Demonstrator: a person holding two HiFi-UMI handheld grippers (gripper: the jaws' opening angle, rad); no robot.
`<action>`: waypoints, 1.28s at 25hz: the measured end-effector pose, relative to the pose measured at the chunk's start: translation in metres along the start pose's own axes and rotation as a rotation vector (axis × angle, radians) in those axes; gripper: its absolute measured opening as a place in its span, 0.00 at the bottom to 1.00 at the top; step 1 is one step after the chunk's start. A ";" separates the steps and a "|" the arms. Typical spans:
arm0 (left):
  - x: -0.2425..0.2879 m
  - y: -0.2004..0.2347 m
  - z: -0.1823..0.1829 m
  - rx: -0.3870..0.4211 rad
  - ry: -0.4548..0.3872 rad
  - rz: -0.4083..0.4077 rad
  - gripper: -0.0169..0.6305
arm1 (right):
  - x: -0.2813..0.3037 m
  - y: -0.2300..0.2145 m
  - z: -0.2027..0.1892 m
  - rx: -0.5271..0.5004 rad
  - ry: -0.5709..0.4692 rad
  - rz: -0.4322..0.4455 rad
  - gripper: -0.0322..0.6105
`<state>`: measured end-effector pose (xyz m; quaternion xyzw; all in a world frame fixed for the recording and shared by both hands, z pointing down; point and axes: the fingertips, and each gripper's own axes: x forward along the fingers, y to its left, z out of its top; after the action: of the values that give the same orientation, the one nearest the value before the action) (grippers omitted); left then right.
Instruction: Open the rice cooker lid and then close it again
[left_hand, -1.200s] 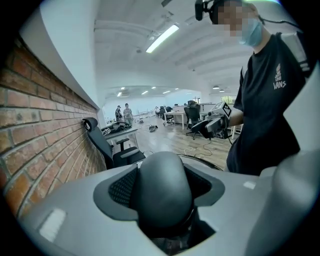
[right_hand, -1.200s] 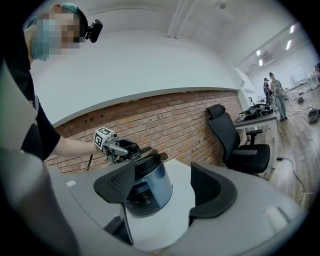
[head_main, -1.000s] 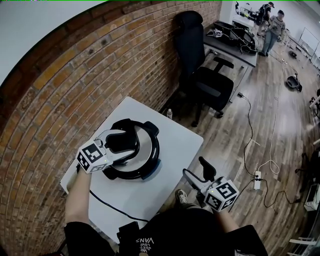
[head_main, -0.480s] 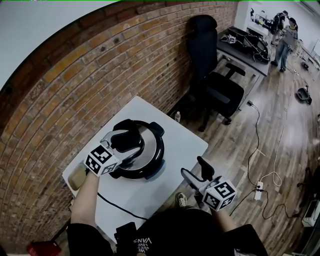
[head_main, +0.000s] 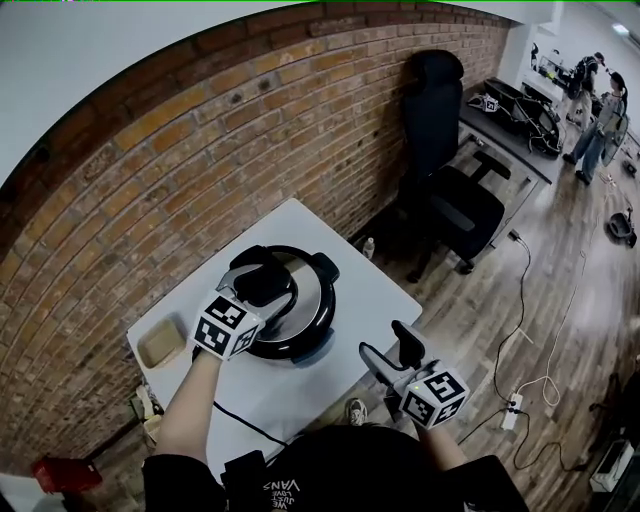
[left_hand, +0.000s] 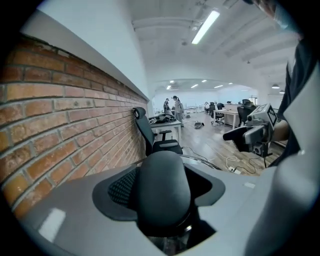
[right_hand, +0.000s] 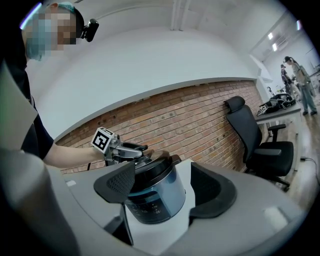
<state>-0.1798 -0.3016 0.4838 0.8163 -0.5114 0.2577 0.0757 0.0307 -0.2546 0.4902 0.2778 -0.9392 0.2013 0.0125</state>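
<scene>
The lid handle (left_hand: 162, 185) atop the cooker (head_main: 316, 300) is clamped by the left tool (head_main: 258, 284); the right tool (head_main: 392, 350) is held apart, idle.

Rice cooker (right_hand: 152, 197) body: glossy dark plastic with a bluish sheen, smooth. Lid (head_main: 315, 300): bright metal disc, polished, set in a black plastic rim. Lid handle (left_hand: 162, 192): smooth matt black plastic. Right gripper (right_hand: 162, 176): jaw shells of smooth matt grey plastic; pads (right_hand: 118, 183) black, finely dimpled, rubbery-looking. Table (head_main: 375, 290): smooth white top, matt. Wall (head_main: 200, 170): rough red brick, recessed mortar joints. Floor (head_main: 560, 300): wood planks, low sheen. Chair (head_main: 455, 200): black, matt, cloth-like upholstery.
</scene>
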 end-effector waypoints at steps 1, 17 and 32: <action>0.000 0.000 0.000 -0.004 0.001 0.008 0.46 | 0.001 0.001 0.001 -0.002 0.000 0.007 0.58; -0.032 0.004 -0.015 0.004 -0.100 0.088 0.46 | 0.008 0.029 0.004 -0.017 -0.009 0.036 0.58; -0.143 -0.012 -0.039 0.005 -0.267 0.138 0.46 | 0.000 0.114 -0.023 -0.049 -0.035 -0.024 0.58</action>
<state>-0.2319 -0.1671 0.4473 0.8062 -0.5713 0.1529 -0.0130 -0.0312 -0.1590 0.4687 0.2920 -0.9406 0.1731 0.0055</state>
